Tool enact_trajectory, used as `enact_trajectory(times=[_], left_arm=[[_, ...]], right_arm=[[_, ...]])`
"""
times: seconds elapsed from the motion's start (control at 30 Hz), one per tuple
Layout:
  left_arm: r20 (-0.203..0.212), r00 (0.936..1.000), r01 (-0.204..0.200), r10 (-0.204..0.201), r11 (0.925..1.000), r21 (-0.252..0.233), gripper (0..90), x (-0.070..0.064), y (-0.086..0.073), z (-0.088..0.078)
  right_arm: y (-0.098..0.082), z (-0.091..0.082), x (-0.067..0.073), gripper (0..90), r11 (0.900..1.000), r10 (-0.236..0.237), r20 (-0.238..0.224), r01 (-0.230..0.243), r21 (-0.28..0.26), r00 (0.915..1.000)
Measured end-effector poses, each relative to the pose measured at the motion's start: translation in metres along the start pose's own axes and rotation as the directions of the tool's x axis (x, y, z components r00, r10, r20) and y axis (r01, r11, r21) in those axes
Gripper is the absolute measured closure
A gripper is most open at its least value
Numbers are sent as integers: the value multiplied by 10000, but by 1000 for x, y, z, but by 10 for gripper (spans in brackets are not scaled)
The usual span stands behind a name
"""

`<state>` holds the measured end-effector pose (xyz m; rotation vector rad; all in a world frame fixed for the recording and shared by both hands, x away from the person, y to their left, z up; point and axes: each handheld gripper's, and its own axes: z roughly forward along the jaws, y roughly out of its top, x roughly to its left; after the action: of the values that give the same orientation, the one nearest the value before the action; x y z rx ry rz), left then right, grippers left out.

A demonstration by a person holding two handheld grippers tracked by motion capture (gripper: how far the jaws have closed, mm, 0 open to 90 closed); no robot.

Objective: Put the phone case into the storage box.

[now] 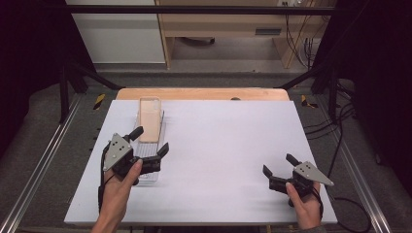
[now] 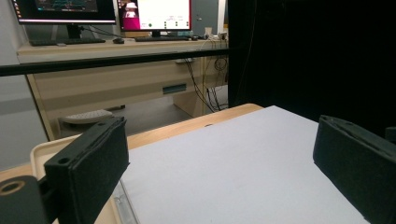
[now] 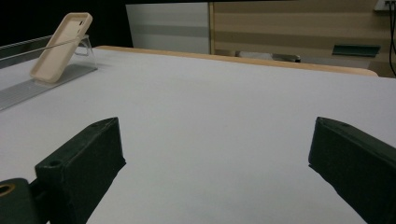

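A beige phone case [image 1: 149, 122] leans upright on a clear plastic stand [image 1: 145, 175] at the left of the white board [image 1: 223, 145]. My left gripper [image 1: 150, 141] is open, and its jaws straddle the near end of the case, one on each side. In the left gripper view the gripper [image 2: 219, 177] holds nothing, and the case's beige rim [image 2: 39, 151] shows just behind the left jaw. My right gripper [image 1: 280, 165] stands open near the board's front right. The right gripper view shows the gripper [image 3: 215, 172] empty, with the case [image 3: 60, 46] and stand [image 3: 46, 79] far off at upper left.
The white board lies on a wooden table [image 1: 204, 93] with metal rails [image 1: 43, 160] along both sides. A desk with monitors [image 2: 154, 14] stands beyond the far edge. Cables [image 1: 340, 126] hang at the right.
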<state>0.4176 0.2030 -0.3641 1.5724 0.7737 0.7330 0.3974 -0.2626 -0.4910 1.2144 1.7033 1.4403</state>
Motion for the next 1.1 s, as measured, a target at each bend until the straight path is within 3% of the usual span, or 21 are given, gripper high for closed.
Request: enact_trajectory(times=[1.1], left_arm=[[-640, 9978, 139, -154, 9996, -237, 31, 28, -9, -24]], right_arm=[[-1, 0, -1, 30, 10000, -24, -67, 25, 77, 10000]])
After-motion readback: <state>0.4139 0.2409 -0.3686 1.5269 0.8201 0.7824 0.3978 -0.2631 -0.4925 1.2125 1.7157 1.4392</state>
